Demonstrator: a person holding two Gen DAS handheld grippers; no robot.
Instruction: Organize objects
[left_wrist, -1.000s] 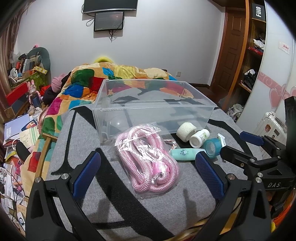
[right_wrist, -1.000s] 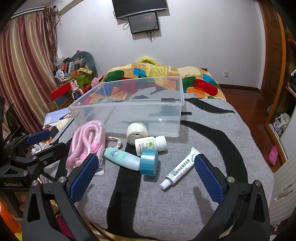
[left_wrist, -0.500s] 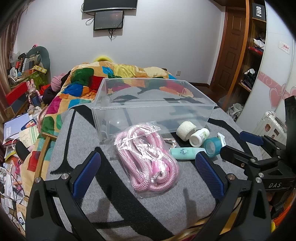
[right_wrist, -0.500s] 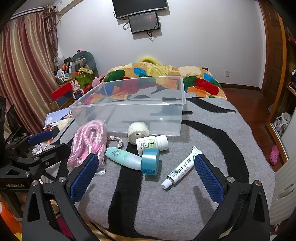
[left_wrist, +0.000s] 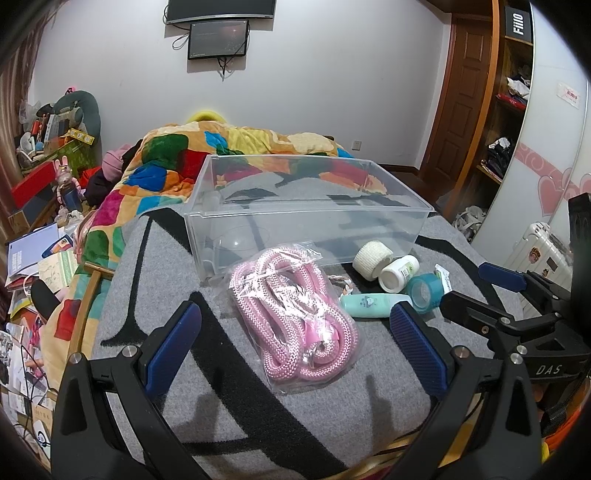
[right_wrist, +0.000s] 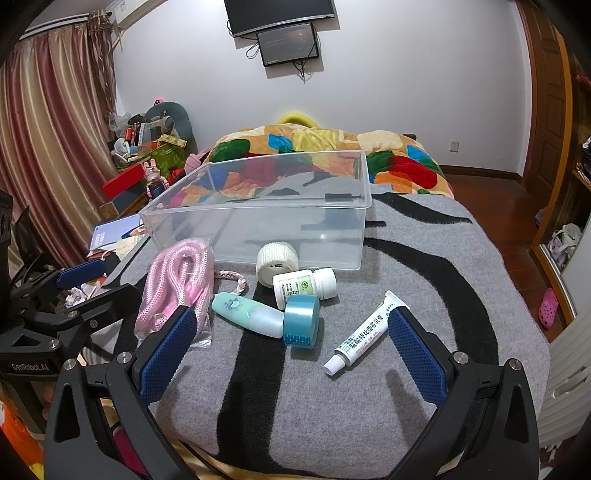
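Note:
A clear plastic bin (left_wrist: 306, 210) (right_wrist: 258, 206) stands empty on the grey striped blanket (right_wrist: 424, 258). In front of it lie a bagged pink rope (left_wrist: 295, 317) (right_wrist: 177, 280), a white bandage roll (right_wrist: 277, 258), a white pill bottle (right_wrist: 304, 288), a teal bottle (right_wrist: 245, 314), a blue tape roll (right_wrist: 302, 320) and an ointment tube (right_wrist: 365, 328). My left gripper (left_wrist: 295, 347) is open, its fingers either side of the rope's near end. My right gripper (right_wrist: 291, 358) is open and empty, just short of the tape and tube.
A colourful quilt (left_wrist: 229, 147) is heaped behind the bin. Clutter, books and boxes (left_wrist: 33, 251) fill the floor at the left. A wooden door and shelves (left_wrist: 491, 110) stand at the right. The blanket's near edge (right_wrist: 295, 458) lies under both grippers.
Both grippers have crept slightly forward toward the objects. Nothing was taken hold of or moved.

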